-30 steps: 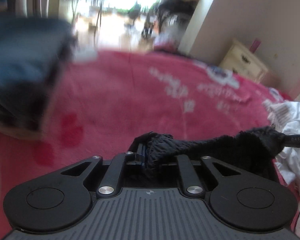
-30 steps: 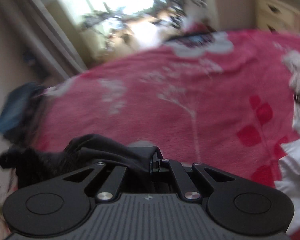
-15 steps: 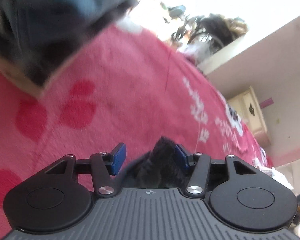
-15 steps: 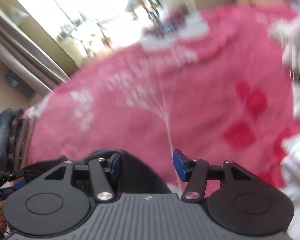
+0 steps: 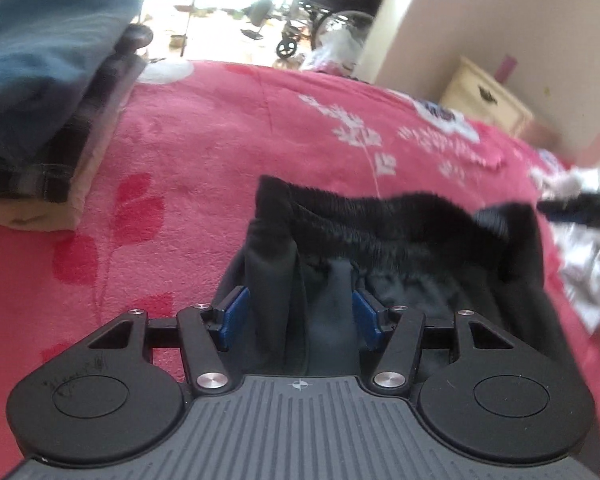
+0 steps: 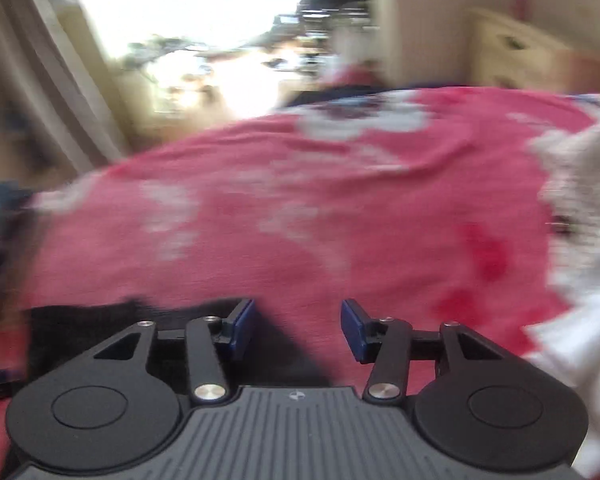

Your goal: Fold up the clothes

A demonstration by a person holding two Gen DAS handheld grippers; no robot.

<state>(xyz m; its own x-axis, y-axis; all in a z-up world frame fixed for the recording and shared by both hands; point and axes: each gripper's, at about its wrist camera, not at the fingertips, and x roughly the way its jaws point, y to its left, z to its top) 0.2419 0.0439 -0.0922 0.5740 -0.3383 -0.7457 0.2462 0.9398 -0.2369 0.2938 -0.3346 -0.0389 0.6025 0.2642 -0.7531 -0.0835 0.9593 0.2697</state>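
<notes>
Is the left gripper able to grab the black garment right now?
Probably yes. The left gripper is open with the black garment lying between its blue pads on the pink blanket; nothing blocks it.

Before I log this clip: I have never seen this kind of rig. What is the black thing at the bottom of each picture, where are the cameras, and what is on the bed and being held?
No robot arm here: a person holds a two-finger gripper in each hand, and each carries a fisheye camera looking forward along its fingers. The black body with blue pads low in each picture is that gripper.

The left view shows the left gripper open, with the black garment lying between its pads, not clamped. The garment rests on the red floral blanket. A stack of folded clothes sits at the left, a white garment at the right.

The right view is blurred by motion. The right gripper is open too, with only blanket between its pads; the black garment shows at its lower left. Nothing is held now.
</notes>
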